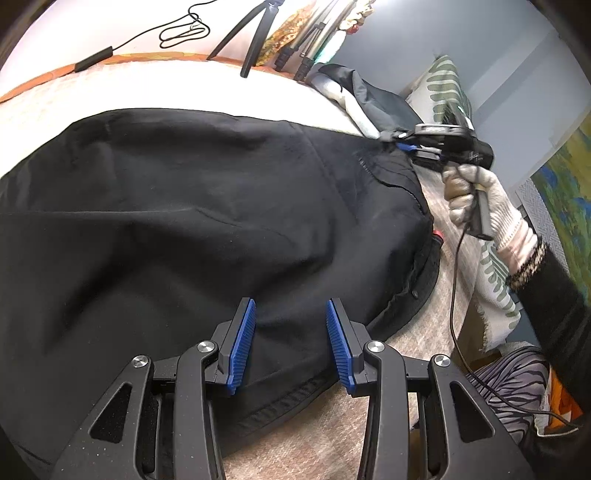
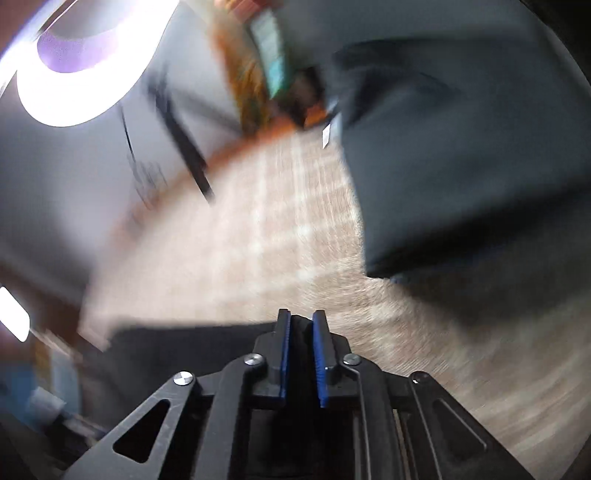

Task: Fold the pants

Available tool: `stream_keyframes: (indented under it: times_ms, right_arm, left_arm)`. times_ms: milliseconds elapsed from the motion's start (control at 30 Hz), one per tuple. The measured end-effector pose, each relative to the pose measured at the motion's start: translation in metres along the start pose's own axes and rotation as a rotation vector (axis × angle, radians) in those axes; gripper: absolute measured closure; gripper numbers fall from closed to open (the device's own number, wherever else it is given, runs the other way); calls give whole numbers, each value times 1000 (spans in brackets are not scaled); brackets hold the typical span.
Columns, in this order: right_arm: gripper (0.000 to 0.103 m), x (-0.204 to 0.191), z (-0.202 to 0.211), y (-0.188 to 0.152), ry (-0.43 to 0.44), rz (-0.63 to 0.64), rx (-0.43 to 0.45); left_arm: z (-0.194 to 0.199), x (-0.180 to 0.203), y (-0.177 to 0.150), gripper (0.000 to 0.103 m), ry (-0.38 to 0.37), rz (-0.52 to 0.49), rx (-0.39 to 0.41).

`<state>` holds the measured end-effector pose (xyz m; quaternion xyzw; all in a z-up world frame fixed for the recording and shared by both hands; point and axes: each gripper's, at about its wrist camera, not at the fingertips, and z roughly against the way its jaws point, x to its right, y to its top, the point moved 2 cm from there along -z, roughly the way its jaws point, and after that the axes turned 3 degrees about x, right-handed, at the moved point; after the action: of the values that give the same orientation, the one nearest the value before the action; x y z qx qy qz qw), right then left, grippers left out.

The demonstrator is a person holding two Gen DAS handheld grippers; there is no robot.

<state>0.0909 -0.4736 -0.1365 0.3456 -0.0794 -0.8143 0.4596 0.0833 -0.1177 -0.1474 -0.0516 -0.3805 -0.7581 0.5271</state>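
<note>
Black pants (image 1: 184, 203) lie spread across a beige bed cover (image 1: 417, 339), waistband to the right. My left gripper (image 1: 291, 343) hovers over their near hem; its blue pads (image 1: 243, 347) stand apart with cloth lying loosely beneath them, not pinched. My right gripper (image 1: 395, 142), held by a gloved hand (image 1: 476, 199), sits at the far waistband corner. In the blurred right wrist view, my right gripper (image 2: 301, 325) has its pads nearly together with a fold of black pants cloth (image 2: 184, 343) pinched between them.
A dark grey garment or bag (image 1: 376, 99) lies just beyond the far corner, also large at right (image 2: 461, 166). Tripod legs (image 1: 255, 33) and a cable (image 1: 184, 29) are at the back, leaf-patterned cushions (image 1: 447, 88) at right. A ring light (image 2: 74, 92) glows upper left.
</note>
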Motion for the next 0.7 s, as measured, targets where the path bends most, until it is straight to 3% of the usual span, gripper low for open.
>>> stream_keyframes:
  times_ms: [67, 167, 200, 333, 400, 467, 600, 700]
  right_arm:
    - [97, 34, 13, -2, 233, -281, 65]
    - [98, 45, 12, -9, 354, -394, 113]
    - [98, 45, 10, -9, 334, -392, 110]
    - [96, 31, 28, -1, 65, -213, 173]
    - [93, 23, 43, -1, 17, -154, 172]
    - [68, 11, 59, -6, -21, -92, 158]
    - [61, -8, 84, -36, -107, 44, 129]
    - [53, -12, 97, -75, -164, 76, 79]
  left_arm:
    - [0, -1, 1, 65, -5, 7, 1]
    - [-1, -1, 2, 65, -7, 12, 2]
    - [-1, -1, 2, 65, -5, 9, 1]
    - [0, 0, 4, 65, 4, 16, -4]
    - [2, 1, 4, 65, 15, 12, -8]
    - [6, 3, 4, 65, 31, -4, -8]
    - [22, 10, 6, 65, 30, -35, 32]
    - [40, 17, 7, 57, 46, -78, 79]
